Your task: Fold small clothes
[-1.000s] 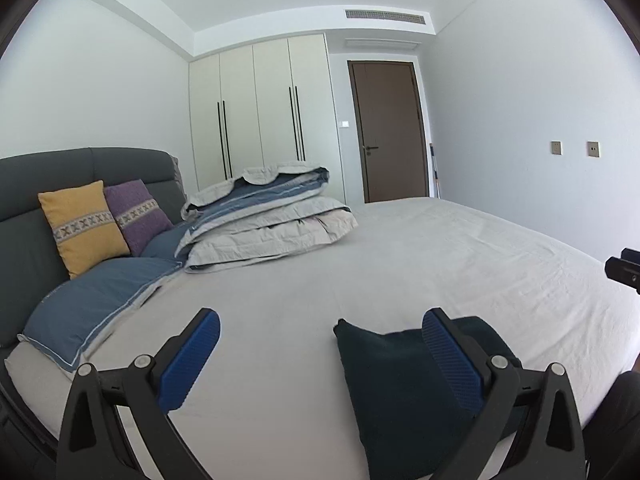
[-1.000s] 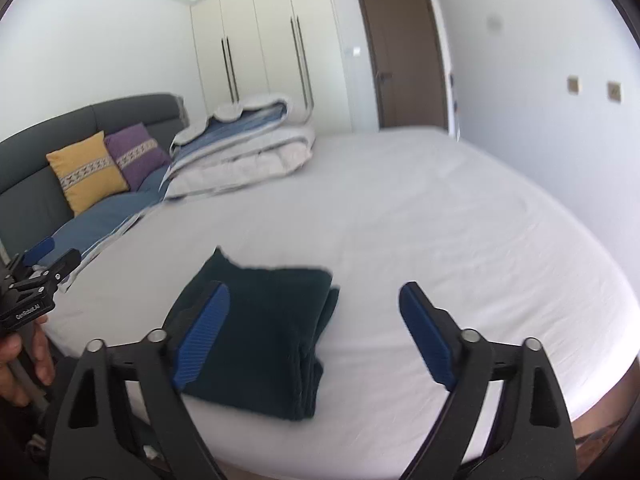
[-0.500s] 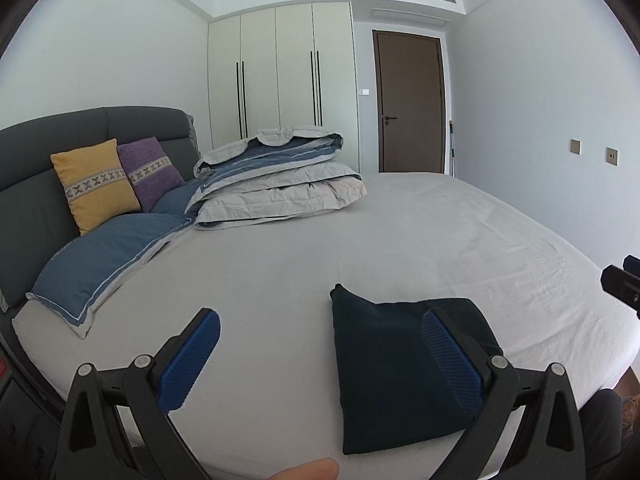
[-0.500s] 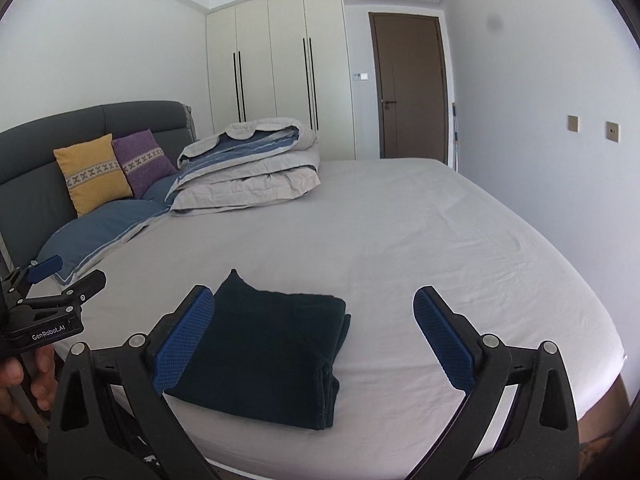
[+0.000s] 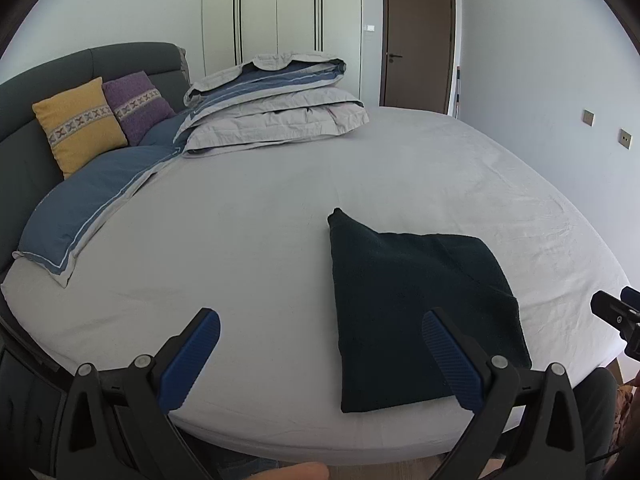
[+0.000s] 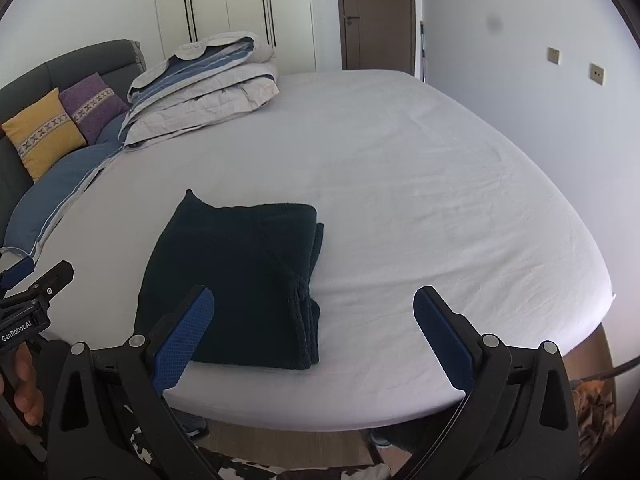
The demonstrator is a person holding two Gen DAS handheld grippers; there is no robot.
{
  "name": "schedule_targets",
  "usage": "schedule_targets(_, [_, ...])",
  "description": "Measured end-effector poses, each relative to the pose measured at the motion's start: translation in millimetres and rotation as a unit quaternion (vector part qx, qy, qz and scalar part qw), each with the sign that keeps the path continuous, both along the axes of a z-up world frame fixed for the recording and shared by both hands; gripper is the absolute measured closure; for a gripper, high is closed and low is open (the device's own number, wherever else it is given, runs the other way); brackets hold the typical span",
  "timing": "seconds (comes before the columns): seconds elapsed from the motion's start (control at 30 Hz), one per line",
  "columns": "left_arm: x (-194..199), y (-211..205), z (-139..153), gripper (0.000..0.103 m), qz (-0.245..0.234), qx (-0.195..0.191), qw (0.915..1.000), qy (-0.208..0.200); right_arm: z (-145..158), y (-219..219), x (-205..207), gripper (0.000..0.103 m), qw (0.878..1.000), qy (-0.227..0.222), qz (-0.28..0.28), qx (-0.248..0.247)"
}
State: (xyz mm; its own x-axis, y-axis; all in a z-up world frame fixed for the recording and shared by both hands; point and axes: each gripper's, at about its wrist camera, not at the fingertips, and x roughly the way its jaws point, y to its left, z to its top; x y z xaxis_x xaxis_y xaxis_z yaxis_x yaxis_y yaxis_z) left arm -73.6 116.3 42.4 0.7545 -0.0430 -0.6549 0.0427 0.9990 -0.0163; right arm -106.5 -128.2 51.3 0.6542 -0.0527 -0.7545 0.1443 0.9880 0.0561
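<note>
Right wrist only: garment's (image 6: 236,276) stacked fold edges.

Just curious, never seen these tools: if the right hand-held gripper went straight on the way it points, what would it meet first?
Probably the bare grey bedsheet. The right hand-held gripper is open, and the folded dark green garment sits left of centre, partly behind its left finger, so it might brush that; depth is unclear.

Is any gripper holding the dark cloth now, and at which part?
Nothing is held. The left gripper and right gripper are both open, and the folded dark cloth lies free on the bed.
</note>
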Motion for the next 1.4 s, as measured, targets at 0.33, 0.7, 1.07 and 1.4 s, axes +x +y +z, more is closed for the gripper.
schedule_targets(0.33, [5.7,-0.5,-22.5,0.0,0.001,-0.01,0.9992,0.04,-13.2,0.7,5.5,0.001,1.0,0.015,-0.005,-0.01])
schedule_targets(0.7, [7.8,-5.1,-25.2,0.0,-0.006,-0.004,0.999,0.044,-9.6,10.6,5.1,0.001,1.0,0.015,0.006,-0.018])
schedule_targets(1.07, [7.5,-5.3,-26.7,0.0,-0.004,-0.004,0.9989,0.048,-13.9,18.1,8.7,0.001,1.0,0.022,0.007,-0.017])
schedule_targets(1.4, [7.4,-5.1,-26.7,0.0,-0.004,-0.003,0.9989,0.047,-15.8,24.9,9.0,0.001,1.0,0.023,0.01,-0.018])
